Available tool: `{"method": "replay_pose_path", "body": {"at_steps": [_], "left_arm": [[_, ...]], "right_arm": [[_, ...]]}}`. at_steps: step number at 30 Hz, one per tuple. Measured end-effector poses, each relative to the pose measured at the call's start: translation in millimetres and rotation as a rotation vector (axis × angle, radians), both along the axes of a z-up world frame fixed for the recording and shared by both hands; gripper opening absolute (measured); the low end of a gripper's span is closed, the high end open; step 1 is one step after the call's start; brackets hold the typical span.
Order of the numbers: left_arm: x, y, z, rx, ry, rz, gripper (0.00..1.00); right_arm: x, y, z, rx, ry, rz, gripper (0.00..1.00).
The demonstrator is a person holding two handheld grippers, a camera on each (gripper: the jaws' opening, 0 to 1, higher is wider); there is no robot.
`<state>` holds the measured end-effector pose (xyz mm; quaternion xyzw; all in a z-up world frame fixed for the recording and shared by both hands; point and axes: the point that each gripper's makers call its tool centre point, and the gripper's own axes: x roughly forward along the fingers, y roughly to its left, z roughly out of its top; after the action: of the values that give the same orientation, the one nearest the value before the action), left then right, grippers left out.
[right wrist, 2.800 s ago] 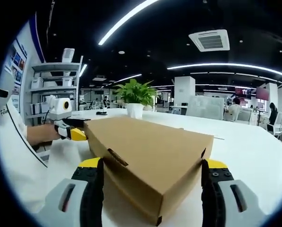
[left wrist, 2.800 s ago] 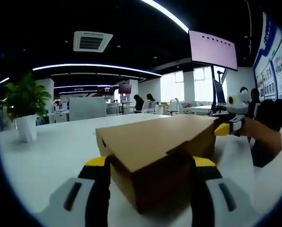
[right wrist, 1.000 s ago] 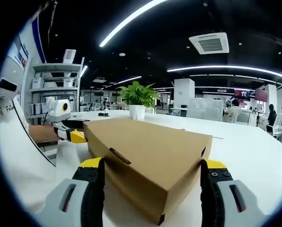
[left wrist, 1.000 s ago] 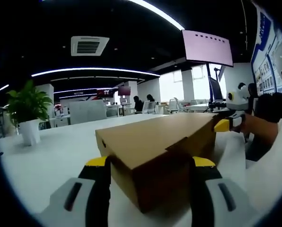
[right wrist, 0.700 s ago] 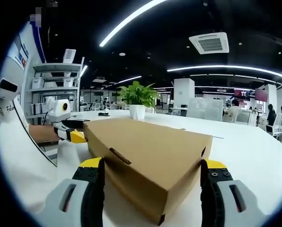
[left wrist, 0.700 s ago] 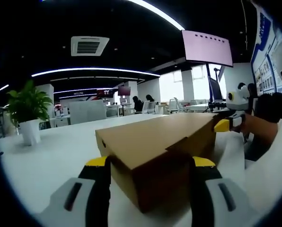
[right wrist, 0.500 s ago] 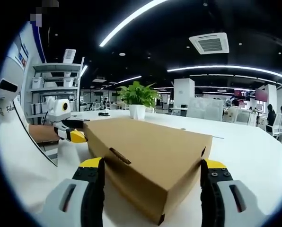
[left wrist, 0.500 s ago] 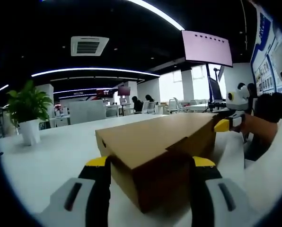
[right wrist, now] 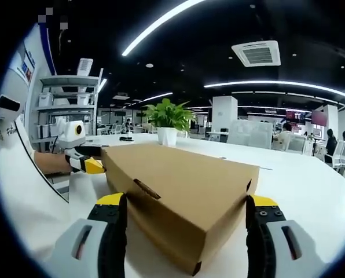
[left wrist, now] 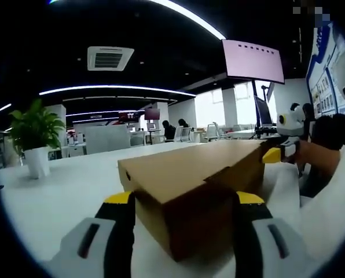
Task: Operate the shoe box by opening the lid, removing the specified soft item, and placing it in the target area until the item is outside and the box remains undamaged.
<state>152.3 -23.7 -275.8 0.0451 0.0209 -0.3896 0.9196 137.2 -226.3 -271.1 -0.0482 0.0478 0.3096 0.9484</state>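
Observation:
A shut brown cardboard shoe box [left wrist: 190,174] lies on the white table [left wrist: 62,191]. My left gripper [left wrist: 184,200] is open, its yellow-tipped jaws straddling the near end of the box, one at each side wall. In the right gripper view the same box [right wrist: 184,179] points a corner at me, and my right gripper [right wrist: 185,201] is open around it. Each gripper appears at the far end in the other view: the right gripper [left wrist: 276,153], the left gripper [right wrist: 88,165]. Whether the tips press the cardboard I cannot tell. The contents are hidden.
A potted plant [left wrist: 30,130] [right wrist: 168,116] stands on the table beyond the box. The person's white sleeve [right wrist: 22,191] is at the left, with a shelf unit [right wrist: 62,104] behind. A hanging screen [left wrist: 253,61] and office desks with seated people lie farther back.
Almost nothing. The left gripper view has tilted slightly; the box and both grippers keep their places around it.

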Motion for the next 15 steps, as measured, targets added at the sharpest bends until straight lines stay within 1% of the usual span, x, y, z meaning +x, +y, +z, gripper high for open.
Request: {"method": "replay_pose_path", "body": {"at_steps": [3,6,8,12,13,14,15], "left_arm": [[-1.6,-2.5,-1.1,0.011,-0.012,0.001,0.73],[-4.7,-3.8,0.2,0.001,-0.008,-0.006,0.75],[-4.8,-1.5,1.1,-0.008,0.000,0.000,0.73],[-3.5,5.1,3.6,-0.009,0.004,0.016,0.64],[-5.0,5.2,5.7,-0.035,0.024,0.009,0.64],[-7.5,3.4,8.6,-0.078,0.051,-0.005,0.66],[-7.9,3.8,10.5,-0.103,0.071,-0.014,0.66]], "right_arm": [[0.3,-1.4,3.7,0.057,0.010,0.003,0.86],[-0.6,-1.4,2.3,0.043,0.005,0.002,0.86],[-1.0,-1.4,1.7,0.037,0.002,0.000,0.86],[-1.7,-3.0,1.5,0.034,0.007,0.000,0.84],[-2.0,-4.2,2.9,0.048,0.021,0.001,0.83],[-1.9,-5.0,3.9,0.058,0.026,0.002,0.83],[-2.3,-5.8,4.4,0.060,0.026,0.005,0.82]]}}
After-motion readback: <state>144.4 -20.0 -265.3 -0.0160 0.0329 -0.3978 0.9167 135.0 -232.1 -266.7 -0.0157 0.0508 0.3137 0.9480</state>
